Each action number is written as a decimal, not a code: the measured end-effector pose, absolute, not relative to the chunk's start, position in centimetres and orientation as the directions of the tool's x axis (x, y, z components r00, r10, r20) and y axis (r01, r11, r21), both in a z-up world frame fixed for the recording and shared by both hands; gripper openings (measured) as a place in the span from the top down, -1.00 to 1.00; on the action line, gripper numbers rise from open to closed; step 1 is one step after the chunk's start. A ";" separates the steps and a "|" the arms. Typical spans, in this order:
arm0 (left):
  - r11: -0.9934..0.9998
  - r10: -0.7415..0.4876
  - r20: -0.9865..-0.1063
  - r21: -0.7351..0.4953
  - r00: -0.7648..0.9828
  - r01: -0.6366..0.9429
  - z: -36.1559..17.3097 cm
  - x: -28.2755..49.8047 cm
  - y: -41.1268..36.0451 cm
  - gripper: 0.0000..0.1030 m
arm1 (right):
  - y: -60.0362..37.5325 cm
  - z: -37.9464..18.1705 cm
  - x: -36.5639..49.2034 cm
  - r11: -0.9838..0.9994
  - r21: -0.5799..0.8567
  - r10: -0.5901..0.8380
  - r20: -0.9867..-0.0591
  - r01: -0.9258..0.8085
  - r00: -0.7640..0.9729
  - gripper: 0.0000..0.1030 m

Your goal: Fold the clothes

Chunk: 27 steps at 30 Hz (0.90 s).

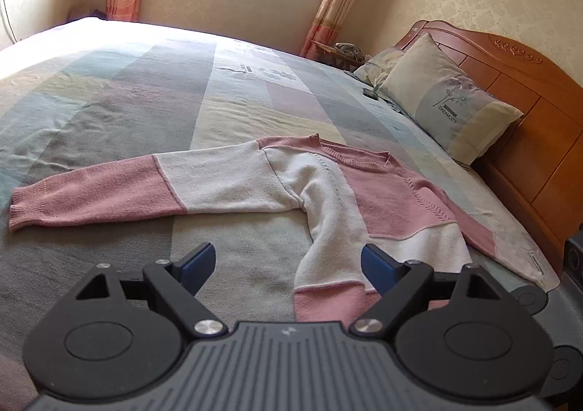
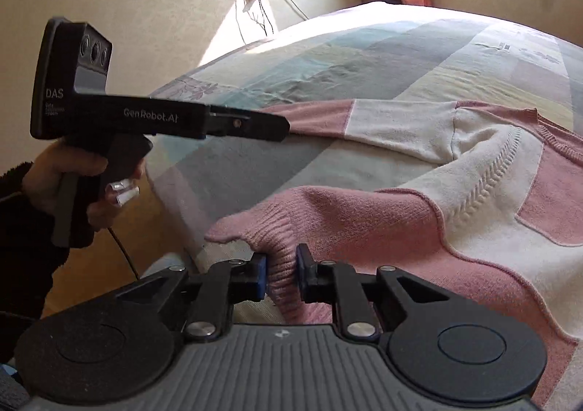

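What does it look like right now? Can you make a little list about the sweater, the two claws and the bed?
sweater: pink and white knit, lying on the bed, one sleeve stretched out flat
left claw: open, above the bedspread beside the sweater's lower edge, holding nothing
right claw: shut on the sweater's pink ribbed edge
bed: patchwork bedspread, pillows by the wooden headboard

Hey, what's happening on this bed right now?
A person is folding a pink and white sweater spread on the bed, holding a gripper in each hand. The right gripper is shut on the sweater's pink ribbed hem. The left gripper is open, holding nothing, above the bed near the sweater's lower edge. One sleeve lies stretched flat to the side. The fold has barely begun.
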<state>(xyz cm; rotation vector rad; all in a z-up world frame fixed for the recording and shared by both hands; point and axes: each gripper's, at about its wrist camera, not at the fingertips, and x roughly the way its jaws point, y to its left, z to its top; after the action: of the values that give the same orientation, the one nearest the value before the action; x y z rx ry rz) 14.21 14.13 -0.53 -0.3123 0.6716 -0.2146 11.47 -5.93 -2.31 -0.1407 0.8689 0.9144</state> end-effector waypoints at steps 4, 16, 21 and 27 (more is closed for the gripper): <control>0.856 -0.399 -0.557 -0.510 0.728 0.079 -2.7 17.7 14.4 -0.69 | -7.8 -3.0 10.3 0.612 0.287 0.664 -0.693 -0.737 0.282 0.49; 0.574 -0.603 -0.523 -0.809 0.602 -0.129 -12.4 32.4 13.0 -0.68 | -19.2 -0.9 11.2 0.777 0.341 0.615 -0.590 -0.530 0.523 0.19; 0.530 -0.610 -0.498 -0.835 0.616 -0.150 -13.7 35.2 11.9 -0.68 | -22.7 -1.7 12.2 0.821 0.362 0.569 -0.576 -0.442 0.586 0.16; 0.631 -0.445 -0.531 -0.757 0.721 -0.169 -11.9 37.0 12.5 -0.65 | -24.8 -2.9 13.4 0.834 0.381 0.551 -0.559 -0.399 0.620 0.15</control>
<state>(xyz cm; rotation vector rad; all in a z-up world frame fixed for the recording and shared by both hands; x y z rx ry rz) 36.97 12.55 -11.94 -0.8953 0.7739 -0.1780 13.41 -24.83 -2.87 0.2288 0.7170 0.5513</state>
